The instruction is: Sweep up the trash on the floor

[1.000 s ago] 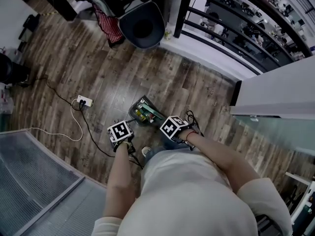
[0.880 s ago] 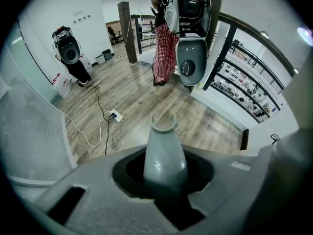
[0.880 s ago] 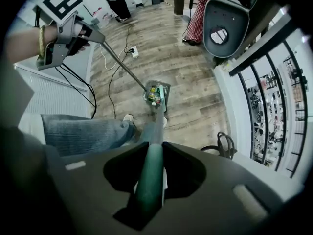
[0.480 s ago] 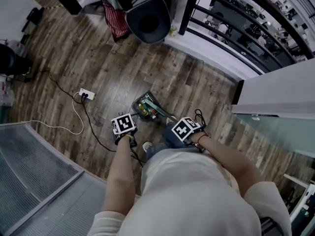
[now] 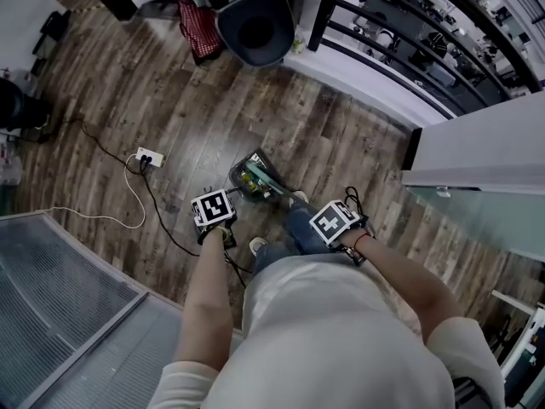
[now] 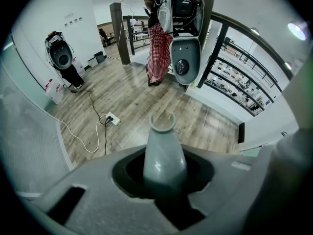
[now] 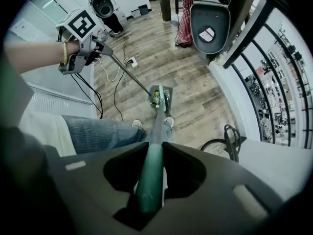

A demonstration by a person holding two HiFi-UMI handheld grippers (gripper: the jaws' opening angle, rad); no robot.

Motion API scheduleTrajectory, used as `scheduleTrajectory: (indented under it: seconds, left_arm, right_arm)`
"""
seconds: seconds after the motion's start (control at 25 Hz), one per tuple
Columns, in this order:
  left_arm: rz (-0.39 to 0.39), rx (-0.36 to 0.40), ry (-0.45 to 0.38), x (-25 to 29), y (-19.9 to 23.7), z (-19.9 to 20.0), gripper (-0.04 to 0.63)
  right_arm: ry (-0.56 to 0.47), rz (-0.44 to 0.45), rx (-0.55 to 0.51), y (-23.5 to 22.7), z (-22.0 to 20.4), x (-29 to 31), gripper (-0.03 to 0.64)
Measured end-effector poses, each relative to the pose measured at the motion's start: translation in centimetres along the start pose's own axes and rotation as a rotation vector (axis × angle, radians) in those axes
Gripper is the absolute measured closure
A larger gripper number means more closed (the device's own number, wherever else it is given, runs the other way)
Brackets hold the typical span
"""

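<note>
head view: two tools, one handle each. left tool (image 5: 214, 218) is clamped on the grey dustpan handle (image 6: 164, 153), right tool (image 5: 337, 227) on the green broom handle (image 7: 150, 175). one dustpan (image 5: 264, 170) with trash (image 5: 248, 178) inside sits on the floor (image 5: 170, 100), two shoes (image 5: 255, 245) just beside the dustpan.

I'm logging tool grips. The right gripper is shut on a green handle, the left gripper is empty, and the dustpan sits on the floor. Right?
Not quite: the left gripper isn't empty. The left gripper view shows it shut on a grey handle. The rest holds: the right gripper is shut on the green handle, and the dustpan sits on the floor.
</note>
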State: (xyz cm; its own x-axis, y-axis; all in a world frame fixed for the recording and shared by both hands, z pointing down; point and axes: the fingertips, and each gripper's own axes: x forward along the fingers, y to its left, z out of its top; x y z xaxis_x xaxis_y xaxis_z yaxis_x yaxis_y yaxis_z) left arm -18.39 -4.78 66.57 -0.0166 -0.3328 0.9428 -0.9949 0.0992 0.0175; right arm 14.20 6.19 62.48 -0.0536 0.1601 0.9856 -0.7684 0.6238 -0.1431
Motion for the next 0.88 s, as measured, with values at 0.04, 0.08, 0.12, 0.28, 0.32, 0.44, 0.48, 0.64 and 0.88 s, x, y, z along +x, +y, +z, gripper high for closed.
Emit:
scheduleTrajectory:
  seconds: [0.04,0.08,0.12,0.28,0.32,0.44,0.48,0.64,0.88]
  left_arm:
    - [0.018,0.01,-0.008,-0.3,0.6,0.2,0.5]
    - [0.014,0.011,-0.009,-0.4,0.8,0.1,0.501]
    - [-0.009,0.003,-0.001,-0.3,0.5,-0.3,0.501]
    - [0.004,0.032,-0.005,-0.4,1.3,-0.4,0.5]
    - [-0.001,0.032,-0.006,-0.2,1.4,-0.5,0.5]
    - [-0.022,0.021,0.0,-0.3,1.2,-0.9,0.502]
    - [-0.001,0.03,-0.002,-0.7,1.6,-0.9,0.502]
    - [-0.028,0.016,-0.015,-0.2,1.5,-1.6,0.502]
    - [-0.019,-0.024,-0.009,-0.9,1.9,-2.4,0.502]
  right_arm:
    - [-0.003,0.006,0.01,0.2,-0.2,-0.2,0.518]
    - [-0.005,0.013,0.021,0.3,-0.3,-0.4,0.518]
    - [-0.008,0.019,0.033,0.4,-0.5,-0.5,0.518]
    - [-0.024,0.034,0.076,0.8,-0.9,-0.9,0.518]
    - [-0.026,0.035,0.083,0.9,-1.1,-1.0,0.518]
    - [-0.033,0.039,0.105,1.2,-1.5,-1.4,0.518]
    - [-0.036,0.044,0.114,1.3,-1.7,-1.4,0.518]
    - [-0.052,0.056,0.183,1.3,-2.7,-1.6,0.518]
    - [-0.096,0.057,0.292,0.4,-3.8,-1.8,0.518]
